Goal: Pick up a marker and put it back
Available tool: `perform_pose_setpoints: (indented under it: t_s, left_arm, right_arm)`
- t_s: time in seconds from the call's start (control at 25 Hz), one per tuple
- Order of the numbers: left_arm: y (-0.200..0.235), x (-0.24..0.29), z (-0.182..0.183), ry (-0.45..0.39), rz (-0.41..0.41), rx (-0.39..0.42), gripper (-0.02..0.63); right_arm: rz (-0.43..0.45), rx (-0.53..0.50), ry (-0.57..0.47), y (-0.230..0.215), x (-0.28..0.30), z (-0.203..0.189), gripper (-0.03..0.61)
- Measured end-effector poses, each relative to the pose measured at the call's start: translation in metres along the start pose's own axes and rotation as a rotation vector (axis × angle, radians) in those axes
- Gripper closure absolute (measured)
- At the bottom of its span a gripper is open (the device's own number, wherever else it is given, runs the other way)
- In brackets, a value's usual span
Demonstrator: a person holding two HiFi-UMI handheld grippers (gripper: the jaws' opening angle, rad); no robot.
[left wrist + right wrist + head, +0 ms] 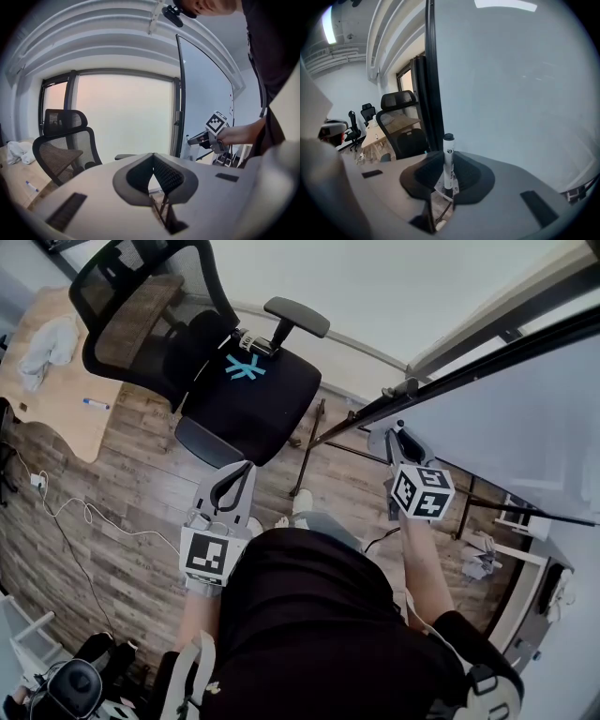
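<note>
A white marker (448, 152) with a black cap stands upright between the jaws of my right gripper (449, 171), and the pads press on its barrel. That gripper (397, 435) is raised against the lower frame of the whiteboard (511, 418), which fills the right gripper view as a pale grey surface. The marker itself does not show in the head view. My left gripper (234, 476) hangs lower on the left, over the wood floor in front of the office chair (239, 381). Its jaws (153, 157) meet at the tips with nothing between them.
A second blue-capped marker (96, 404) lies on the wooden desk (56, 399) at the far left, beside a crumpled white cloth (47, 348). The whiteboard's stand legs (309, 451) and a white cable (84, 517) run across the floor.
</note>
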State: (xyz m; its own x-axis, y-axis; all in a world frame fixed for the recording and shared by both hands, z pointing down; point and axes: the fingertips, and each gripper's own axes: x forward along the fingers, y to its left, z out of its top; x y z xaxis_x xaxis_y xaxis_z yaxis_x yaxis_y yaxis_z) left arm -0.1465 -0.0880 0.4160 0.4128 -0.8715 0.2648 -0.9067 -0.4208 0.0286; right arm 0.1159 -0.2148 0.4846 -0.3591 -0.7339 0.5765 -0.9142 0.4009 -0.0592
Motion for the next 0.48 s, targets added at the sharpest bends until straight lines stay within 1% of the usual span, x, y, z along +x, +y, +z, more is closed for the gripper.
perform_pose_setpoints:
  t_s: [0.24,0.36,0.48]
  left_arm:
    - [-0.001,-0.004,0.001,-0.018,-0.029,0.008,0.607]
    - [-0.003,-0.005,0.002,-0.044,-0.049,0.032,0.607]
    - [-0.006,-0.006,0.005,-0.046,-0.068,0.021,0.607]
  right_arm:
    - [-0.017,-0.055,-0.05,0.012,-0.015,0.013,0.502]
    - [-0.031,-0.068,-0.099,0.016,-0.029,0.022,0.502]
    - [-0.046,-0.076,-0.157,0.019,-0.044,0.032,0.502]
